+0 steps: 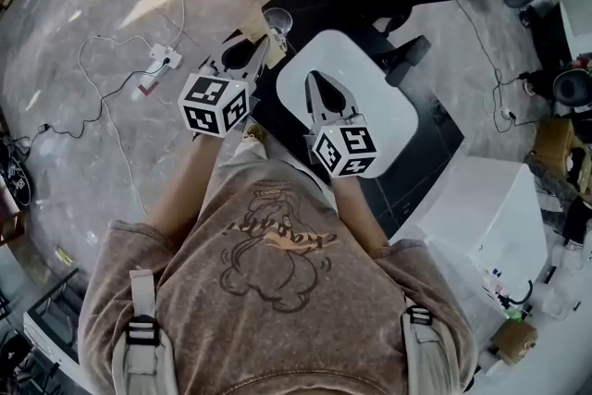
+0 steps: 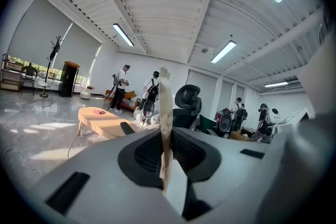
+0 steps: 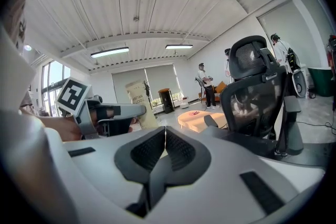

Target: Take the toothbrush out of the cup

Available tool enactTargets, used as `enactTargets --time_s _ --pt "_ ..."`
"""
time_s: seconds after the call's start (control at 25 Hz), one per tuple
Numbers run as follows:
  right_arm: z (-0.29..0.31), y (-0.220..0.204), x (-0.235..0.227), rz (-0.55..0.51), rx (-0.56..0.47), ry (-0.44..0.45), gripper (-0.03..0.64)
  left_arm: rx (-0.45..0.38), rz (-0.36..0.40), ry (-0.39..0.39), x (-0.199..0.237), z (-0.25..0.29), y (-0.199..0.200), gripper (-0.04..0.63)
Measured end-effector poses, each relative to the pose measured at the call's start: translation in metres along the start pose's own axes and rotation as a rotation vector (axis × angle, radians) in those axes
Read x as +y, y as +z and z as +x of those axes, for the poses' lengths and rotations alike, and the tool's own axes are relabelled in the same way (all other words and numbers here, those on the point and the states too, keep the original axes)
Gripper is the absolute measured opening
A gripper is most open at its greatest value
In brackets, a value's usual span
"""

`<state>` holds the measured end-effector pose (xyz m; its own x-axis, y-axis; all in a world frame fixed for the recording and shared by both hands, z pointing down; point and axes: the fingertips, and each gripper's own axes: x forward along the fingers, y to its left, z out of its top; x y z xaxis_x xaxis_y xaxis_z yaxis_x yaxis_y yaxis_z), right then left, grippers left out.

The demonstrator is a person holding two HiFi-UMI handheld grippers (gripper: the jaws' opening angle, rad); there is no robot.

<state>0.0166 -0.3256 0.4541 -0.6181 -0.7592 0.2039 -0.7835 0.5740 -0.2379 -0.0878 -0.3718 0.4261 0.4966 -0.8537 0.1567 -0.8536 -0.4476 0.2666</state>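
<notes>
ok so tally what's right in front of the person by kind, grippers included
grippers: 2, left gripper and right gripper
toothbrush packet: 1, pinched in the left gripper
clear cup: 1
white rounded tabletop: 1
total: 5

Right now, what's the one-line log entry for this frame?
left gripper: shut on toothbrush pack | right gripper: shut, empty, over white surface | glass cup: upright beyond left gripper
</notes>
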Motion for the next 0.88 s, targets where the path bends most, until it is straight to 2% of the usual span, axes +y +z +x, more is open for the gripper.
enactTargets --time_s 0.32,0.68,0.88 --pt "-0.043 -0.005 0.025 -0.017 -0.003 0.048 0.017 0.0 -0.036 0.058 -0.029 -0.045 -0.023 0.055" --pt "-0.094 -0.02 0.05 -0.009 0.001 0.089 0.017 0.004 -0.018 0.077 -0.073 -0.095 -0.033 0.055" --pt "-0.105 -0.023 0.064 -0.009 0.001 0.095 0.018 0.011 -0.001 0.085 -0.082 -0.118 -0.034 0.055"
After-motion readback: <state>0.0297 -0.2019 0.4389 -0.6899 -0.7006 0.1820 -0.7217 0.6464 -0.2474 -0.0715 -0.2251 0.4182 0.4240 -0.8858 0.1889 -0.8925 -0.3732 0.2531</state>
